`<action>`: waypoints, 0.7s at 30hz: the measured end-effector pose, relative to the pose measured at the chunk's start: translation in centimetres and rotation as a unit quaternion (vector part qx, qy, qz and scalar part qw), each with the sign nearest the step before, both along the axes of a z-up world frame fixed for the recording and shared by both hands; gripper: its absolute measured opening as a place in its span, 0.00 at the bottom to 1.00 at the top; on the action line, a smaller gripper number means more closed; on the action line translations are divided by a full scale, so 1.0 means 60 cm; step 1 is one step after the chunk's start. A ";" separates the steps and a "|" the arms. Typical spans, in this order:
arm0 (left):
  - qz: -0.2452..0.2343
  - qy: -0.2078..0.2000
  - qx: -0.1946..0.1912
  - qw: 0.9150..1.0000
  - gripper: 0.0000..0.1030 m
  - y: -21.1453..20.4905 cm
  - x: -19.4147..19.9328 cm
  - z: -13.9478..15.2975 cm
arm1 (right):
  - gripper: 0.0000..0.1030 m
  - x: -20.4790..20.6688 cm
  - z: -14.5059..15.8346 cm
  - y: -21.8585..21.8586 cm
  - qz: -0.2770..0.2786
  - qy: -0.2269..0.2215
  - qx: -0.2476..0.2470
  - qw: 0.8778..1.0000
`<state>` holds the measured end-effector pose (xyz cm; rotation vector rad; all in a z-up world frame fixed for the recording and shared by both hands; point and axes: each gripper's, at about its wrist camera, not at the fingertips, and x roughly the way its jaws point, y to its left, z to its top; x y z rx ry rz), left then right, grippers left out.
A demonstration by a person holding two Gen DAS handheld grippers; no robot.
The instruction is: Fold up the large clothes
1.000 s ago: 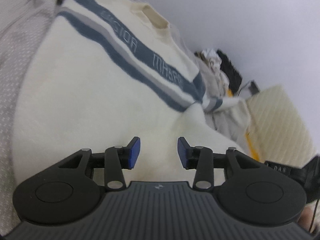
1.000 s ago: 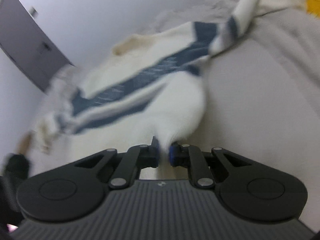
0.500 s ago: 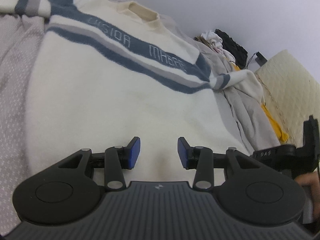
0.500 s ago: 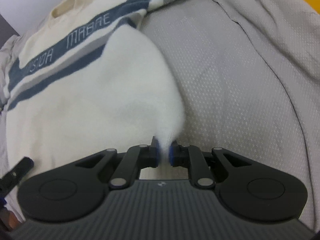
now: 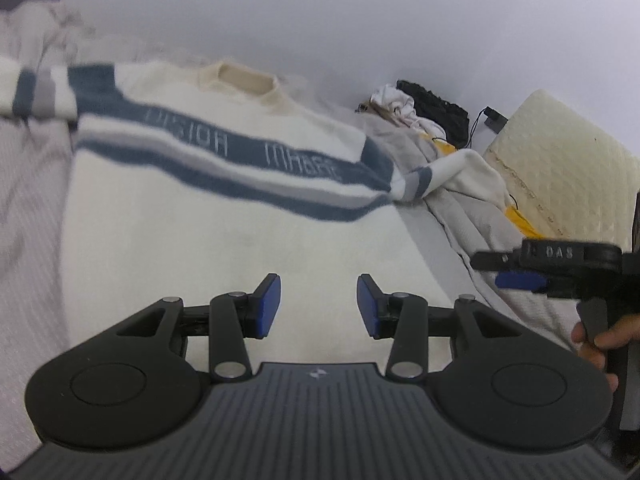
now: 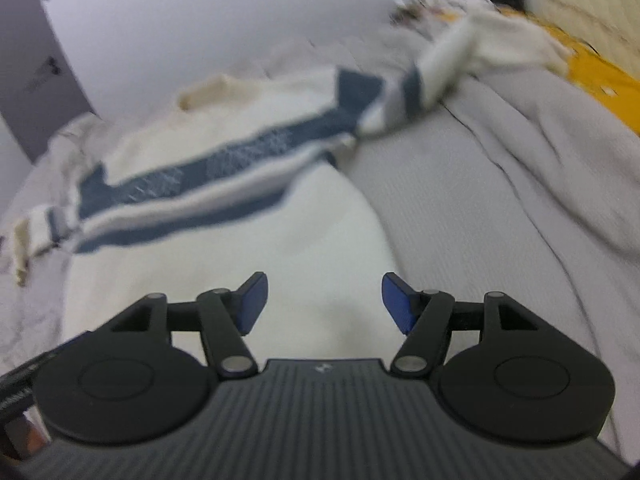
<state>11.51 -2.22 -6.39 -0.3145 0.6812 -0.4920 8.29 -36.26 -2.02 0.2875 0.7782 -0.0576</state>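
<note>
A cream sweater with blue and grey chest stripes lies flat on a grey bed sheet, collar away from me, sleeves spread to both sides. It also shows in the right wrist view. My left gripper is open and empty above the sweater's lower hem. My right gripper is open and empty above the sweater's lower right corner; it also shows at the right of the left wrist view.
A pile of crumpled clothes lies at the bed's far right. A cream quilted pillow and a yellow cloth are at the right. A white wall runs behind the bed.
My right gripper has let go of the sweater's lower corner and opened wide. Both grippers have pulled back and tilted up, so more wall shows.
</note>
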 end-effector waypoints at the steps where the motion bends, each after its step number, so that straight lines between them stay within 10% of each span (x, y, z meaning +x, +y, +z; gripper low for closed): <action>1: 0.001 -0.008 0.005 1.000 0.47 0.000 -0.003 0.004 | 0.64 0.000 0.001 0.002 0.003 -0.010 0.004 1.000; 21: 0.041 0.027 0.031 0.998 0.49 0.008 0.063 -0.045 | 0.80 0.326 -0.090 -0.283 -0.128 -0.144 0.148 0.970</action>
